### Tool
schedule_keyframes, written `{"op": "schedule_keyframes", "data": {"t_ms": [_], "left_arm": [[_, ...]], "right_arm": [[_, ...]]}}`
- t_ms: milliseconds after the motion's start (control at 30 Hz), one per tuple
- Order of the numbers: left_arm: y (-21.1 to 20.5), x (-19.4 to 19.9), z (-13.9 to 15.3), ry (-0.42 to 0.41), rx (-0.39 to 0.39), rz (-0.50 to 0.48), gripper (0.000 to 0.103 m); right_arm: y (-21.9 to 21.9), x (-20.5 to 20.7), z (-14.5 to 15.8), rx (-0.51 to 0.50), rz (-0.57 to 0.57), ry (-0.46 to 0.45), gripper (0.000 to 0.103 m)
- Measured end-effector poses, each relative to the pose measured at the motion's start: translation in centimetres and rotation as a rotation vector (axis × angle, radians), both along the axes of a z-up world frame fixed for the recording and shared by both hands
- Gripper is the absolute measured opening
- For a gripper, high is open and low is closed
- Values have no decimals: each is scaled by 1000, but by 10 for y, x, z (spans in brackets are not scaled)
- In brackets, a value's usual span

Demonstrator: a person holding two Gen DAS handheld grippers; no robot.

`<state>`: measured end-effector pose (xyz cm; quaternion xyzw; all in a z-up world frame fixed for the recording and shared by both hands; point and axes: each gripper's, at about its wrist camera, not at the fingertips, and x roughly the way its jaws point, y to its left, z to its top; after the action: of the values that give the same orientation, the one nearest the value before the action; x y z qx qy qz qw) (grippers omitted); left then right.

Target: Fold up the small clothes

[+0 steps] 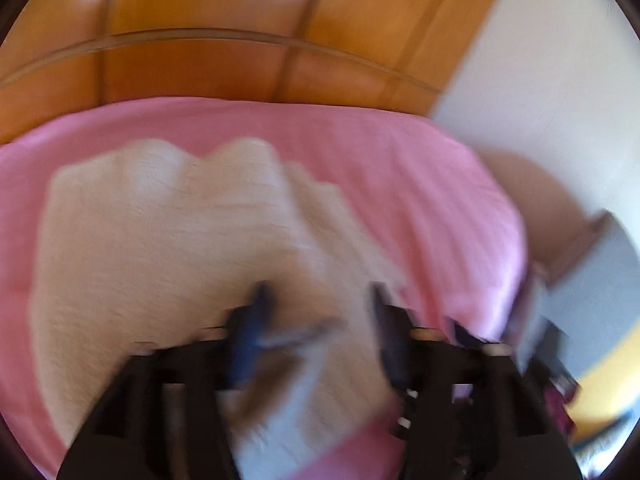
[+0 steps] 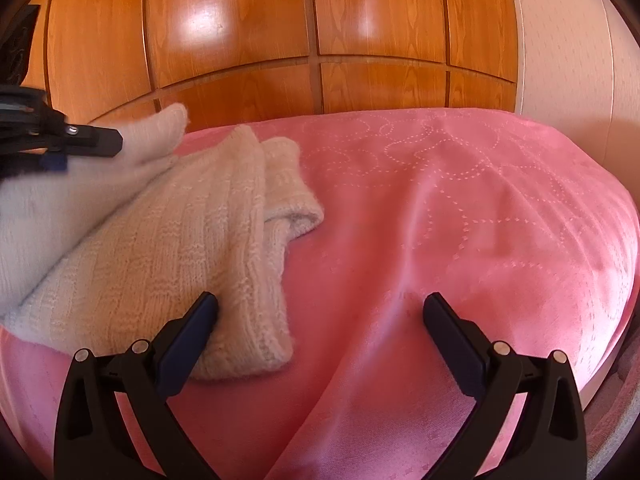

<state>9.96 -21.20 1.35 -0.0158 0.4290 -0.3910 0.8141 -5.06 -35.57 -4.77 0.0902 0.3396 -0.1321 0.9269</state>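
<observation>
A cream knitted garment [image 2: 168, 240] lies partly folded on the pink bedspread [image 2: 440, 220]. My right gripper [image 2: 320, 308] is open and empty, low over the bedspread, its left finger [image 2: 192, 332] touching the garment's near right edge. My left gripper shows at the left edge of the right wrist view [image 2: 108, 140], holding a raised flap of the garment. The left wrist view is blurred by motion. There the garment [image 1: 160, 240] fills the middle and a grey-white strip of cloth runs between the left gripper's fingers [image 1: 316, 300].
A glossy wooden panelled wall [image 2: 280, 32] stands behind the bed. A white wall [image 2: 560, 60] is at the right. The bed's right edge [image 2: 616, 320] drops off to the floor. Blurred grey and yellow shapes [image 1: 592, 300] sit at the right in the left wrist view.
</observation>
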Motion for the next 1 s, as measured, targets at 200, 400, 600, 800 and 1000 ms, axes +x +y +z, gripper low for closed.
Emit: {"op": "schedule_keyframes", "data": {"t_ms": [200,400,600,800,1000], "left_arm": [[21,-45,31,-209,-86,-38,79],[105,-29,32,-279,-115,367,84],[185,0,-14,-86,-42,684,84],[180,1,-43,-31,-5,600,84],[147,-4,-30,-193,169,483,83]], "right_arm": [[0,-1,0,3,-3,-5,101],[-7,5,9,48,16,57,101],[-19,3,45,196,-11,-3,101],[-6,32,79,488,220,-91,101],[-10,86,44,923,260,14,101]]}}
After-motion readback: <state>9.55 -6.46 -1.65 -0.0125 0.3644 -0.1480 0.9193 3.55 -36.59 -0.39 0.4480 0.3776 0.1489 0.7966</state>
